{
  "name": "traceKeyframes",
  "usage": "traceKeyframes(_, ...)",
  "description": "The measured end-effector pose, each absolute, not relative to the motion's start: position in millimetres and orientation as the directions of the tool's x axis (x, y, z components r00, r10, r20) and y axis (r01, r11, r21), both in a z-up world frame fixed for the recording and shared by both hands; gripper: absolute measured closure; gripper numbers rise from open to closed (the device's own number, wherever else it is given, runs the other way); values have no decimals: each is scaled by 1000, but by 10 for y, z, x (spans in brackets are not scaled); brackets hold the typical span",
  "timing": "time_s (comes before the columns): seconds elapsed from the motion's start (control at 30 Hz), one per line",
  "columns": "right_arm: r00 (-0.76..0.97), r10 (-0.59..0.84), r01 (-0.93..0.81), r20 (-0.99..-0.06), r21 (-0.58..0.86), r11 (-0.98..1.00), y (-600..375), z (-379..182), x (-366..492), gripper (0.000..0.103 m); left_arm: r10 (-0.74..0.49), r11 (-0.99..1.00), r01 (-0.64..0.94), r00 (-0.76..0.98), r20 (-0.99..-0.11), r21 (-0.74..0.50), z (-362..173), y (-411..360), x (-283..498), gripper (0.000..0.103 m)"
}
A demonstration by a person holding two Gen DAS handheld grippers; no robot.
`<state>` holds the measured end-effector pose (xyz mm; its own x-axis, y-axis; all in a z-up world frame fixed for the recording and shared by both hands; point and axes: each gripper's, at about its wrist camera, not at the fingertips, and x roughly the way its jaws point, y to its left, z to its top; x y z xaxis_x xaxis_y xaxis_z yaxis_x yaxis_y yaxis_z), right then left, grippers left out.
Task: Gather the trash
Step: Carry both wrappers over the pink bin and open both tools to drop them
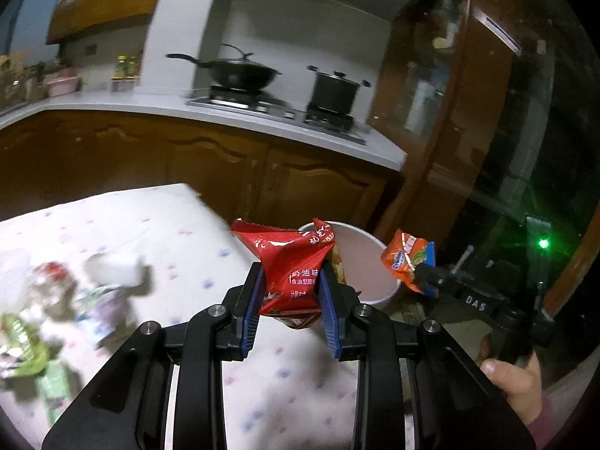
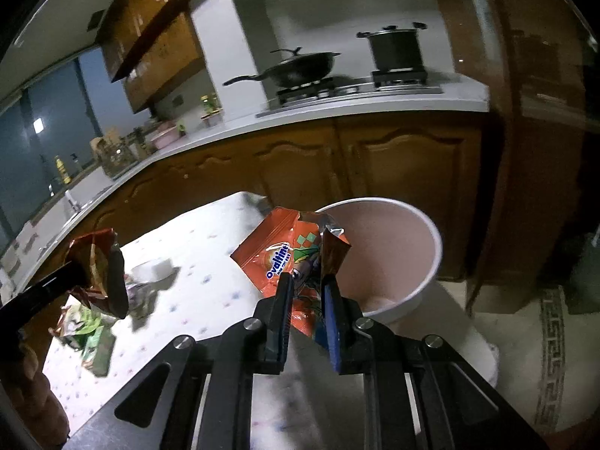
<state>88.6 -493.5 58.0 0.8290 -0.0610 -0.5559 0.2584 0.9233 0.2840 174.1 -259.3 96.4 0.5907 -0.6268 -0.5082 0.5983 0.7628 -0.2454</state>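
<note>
My left gripper [image 1: 290, 281] is shut on a crumpled red snack bag [image 1: 288, 262], held just above the table's right edge, close to the white bin [image 1: 378, 292]. In the right wrist view the same bag [image 2: 93, 262] shows at the far left. My right gripper [image 2: 305, 281] is shut on an orange Ovaltine wrapper [image 2: 277, 255], beside the bin's rim [image 2: 431, 258]. That wrapper [image 1: 408, 258] and the right gripper [image 1: 425, 273] also appear at the right of the left wrist view. More wrappers [image 1: 41, 311] lie on the table at the left.
The table [image 1: 180, 225] has a white cloth with small coloured dots. Behind it runs a wooden kitchen counter [image 1: 232, 157] with a wok [image 1: 240, 71] and a pot [image 1: 333, 90] on the stove. A hand [image 1: 513, 386] holds the right gripper. A glass-door cabinet [image 1: 487, 131] stands right.
</note>
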Motion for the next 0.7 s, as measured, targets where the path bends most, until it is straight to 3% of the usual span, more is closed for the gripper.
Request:
traceKeyframes(0.3,807,-82,299,-585,285,911,-5342,476,1076,86,-677,711,640,509,-532,-291,829,-3393,2202,76)
traceKeyframes(0.7,771,-88,333,-631,282,900,-5592,240,1351,85,-658,703,623,387,-646,-344,305,-3940,2645,74)
